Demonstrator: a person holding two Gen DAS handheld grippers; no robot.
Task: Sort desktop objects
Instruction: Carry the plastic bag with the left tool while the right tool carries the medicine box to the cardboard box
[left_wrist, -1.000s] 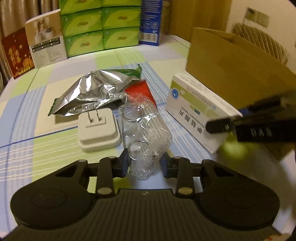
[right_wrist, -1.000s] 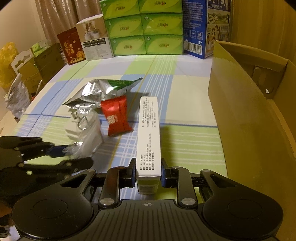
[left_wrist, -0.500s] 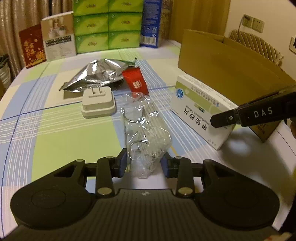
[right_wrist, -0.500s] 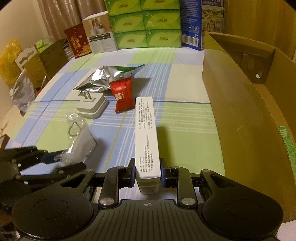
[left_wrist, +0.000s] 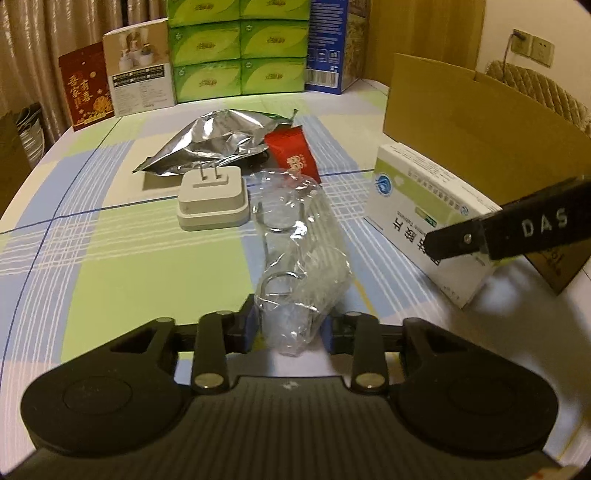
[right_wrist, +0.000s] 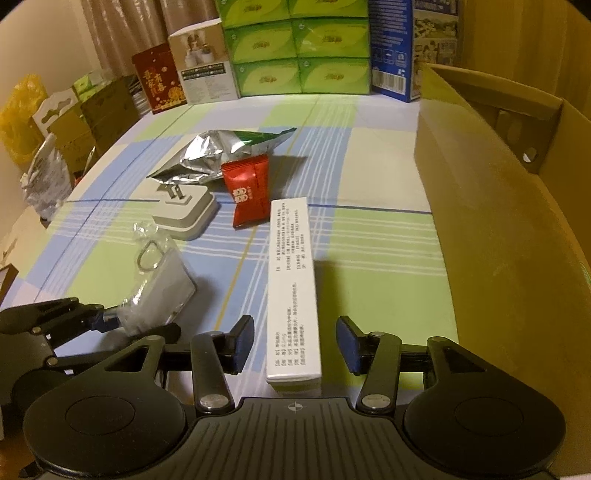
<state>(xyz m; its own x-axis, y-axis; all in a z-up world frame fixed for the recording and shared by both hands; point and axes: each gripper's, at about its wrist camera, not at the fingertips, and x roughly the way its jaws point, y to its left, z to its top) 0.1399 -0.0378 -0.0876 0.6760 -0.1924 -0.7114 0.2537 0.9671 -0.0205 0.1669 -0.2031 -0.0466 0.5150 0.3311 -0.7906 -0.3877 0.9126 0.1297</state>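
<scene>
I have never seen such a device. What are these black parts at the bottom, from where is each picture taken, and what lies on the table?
Each picture comes from a camera on hand-held tongs, looking forward along two fingers. In the left view, the left tongs are shut on a clear plastic bag with metal rings inside. In the right view, the right tongs stand open around a long white box, not touching it. On the checked tablecloth also lie a white charger, a red packet and a silver foil bag. A cardboard box stands at the right.

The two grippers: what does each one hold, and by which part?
Left gripper pinches the clear plastic bag at its near end. Right gripper is open; the white medicine box lies unheld between its fingers.
</scene>
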